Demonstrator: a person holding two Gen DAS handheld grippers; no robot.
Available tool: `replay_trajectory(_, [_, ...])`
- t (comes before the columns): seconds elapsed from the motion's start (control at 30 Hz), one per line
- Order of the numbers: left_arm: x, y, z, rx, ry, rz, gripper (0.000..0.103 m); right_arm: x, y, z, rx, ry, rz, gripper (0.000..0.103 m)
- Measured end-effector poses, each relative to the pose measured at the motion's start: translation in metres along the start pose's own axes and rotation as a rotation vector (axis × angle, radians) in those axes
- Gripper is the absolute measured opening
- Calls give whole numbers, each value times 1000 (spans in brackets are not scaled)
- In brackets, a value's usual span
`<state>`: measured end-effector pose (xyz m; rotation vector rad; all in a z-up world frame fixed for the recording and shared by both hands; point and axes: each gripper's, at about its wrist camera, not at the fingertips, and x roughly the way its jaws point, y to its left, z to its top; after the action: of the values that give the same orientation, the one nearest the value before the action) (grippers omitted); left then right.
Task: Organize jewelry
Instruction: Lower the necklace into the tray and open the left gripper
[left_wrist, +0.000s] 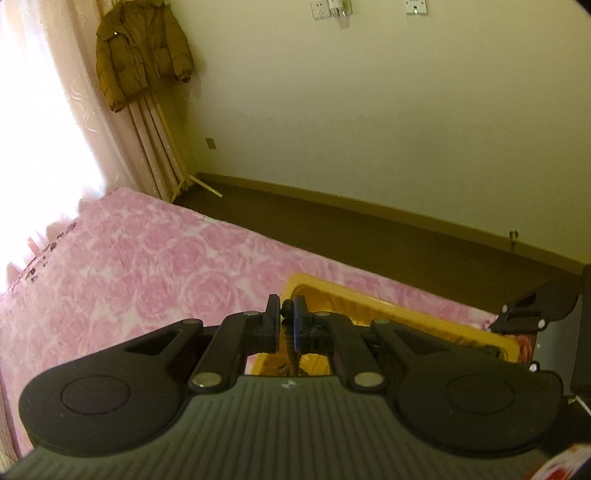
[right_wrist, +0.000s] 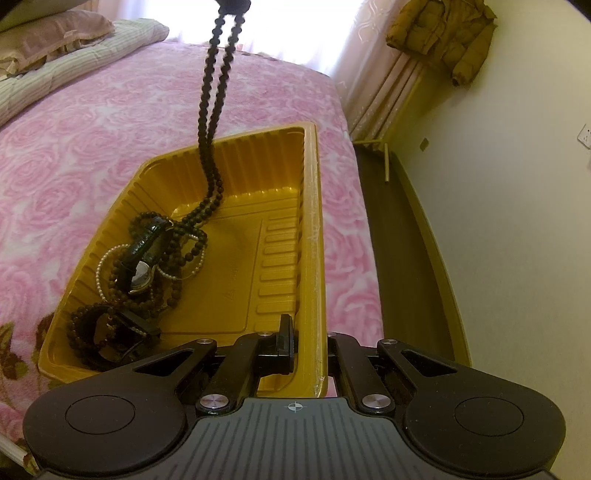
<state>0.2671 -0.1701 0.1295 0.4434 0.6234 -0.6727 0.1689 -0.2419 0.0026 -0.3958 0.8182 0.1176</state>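
The left gripper (left_wrist: 285, 325), nearly closed, pinches a dark beaded necklace (right_wrist: 214, 110) whose strand dangles into the ribbed yellow plastic tray (right_wrist: 312, 221). The right gripper (right_wrist: 308, 345) clamps that tray's right wall, on the rose-textured pink bedspread (right_wrist: 92, 122).

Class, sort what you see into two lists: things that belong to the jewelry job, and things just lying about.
Job: bead necklace, yellow tray, watch, pearl string, left tool, right tool.
Lying about: brown jacket, pillow, pink bedspread.
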Motion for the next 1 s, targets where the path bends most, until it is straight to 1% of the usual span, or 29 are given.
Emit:
replay_trajectory(0.53, [18, -7, -16, -12, 54, -13, 6, 0, 0, 0, 1, 0, 0, 3])
replay_trajectory(0.6, [19, -6, -17, -21, 57, -18, 8, 0, 0, -1, 1, 0, 1, 3])
replay_trajectory(0.67, [19, -6, -18, -26, 54, -23, 10, 0, 0, 0, 0, 1, 0, 3])
replay_trajectory(0.7, [19, -5, -18, -32, 52, -22, 14, 0, 0, -1, 1, 1, 1, 3])
replay_trajectory(0.73, [17, -3, -19, -38, 47, -18, 16, 0, -1, -1, 2, 1, 1, 3])
replay_trajectory(0.9, [5, 8, -26, -86, 23, 5, 17, 2, -1, -1, 4, -1, 2, 3])
replay_trajectory(1.0, [-6, 14, -39, -118, 11, 13, 18, 2, -2, -2, 3, -3, 12, 3])
